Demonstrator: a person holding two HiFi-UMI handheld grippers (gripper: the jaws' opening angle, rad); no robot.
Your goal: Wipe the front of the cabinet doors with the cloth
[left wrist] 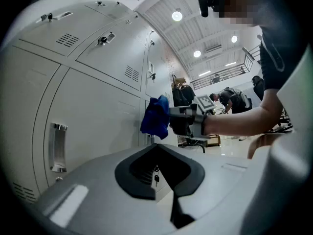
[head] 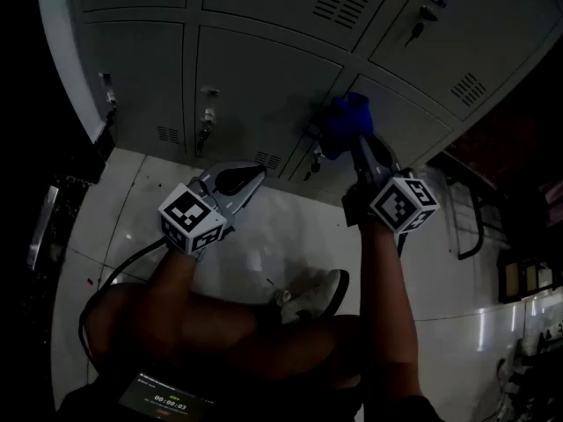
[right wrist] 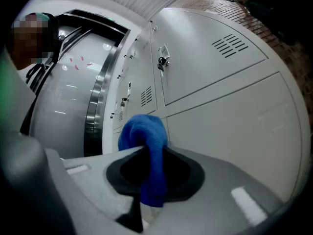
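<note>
Grey metal cabinet doors [head: 255, 77] with vents and keyed locks fill the top of the head view. My right gripper [head: 356, 139] is shut on a blue cloth [head: 346, 120], and the bunched cloth is held up against a lower door front. In the right gripper view the cloth [right wrist: 146, 141] hangs out between the jaws, with the door [right wrist: 230, 116] just to its right. The left gripper view shows the cloth [left wrist: 156, 116] beside the door [left wrist: 98, 116], with the right gripper [left wrist: 183, 120] behind it. My left gripper [head: 242, 178] hangs lower left, off the doors, shut and empty.
Keys hang from a lock [head: 204, 130] on the lower doors, and a door handle [left wrist: 57, 148] sits near my left gripper. A shoe [head: 312, 295] rests on glossy white floor tiles. A black cable [head: 114, 275] trails at left. A black metal frame [head: 471, 227] stands at right.
</note>
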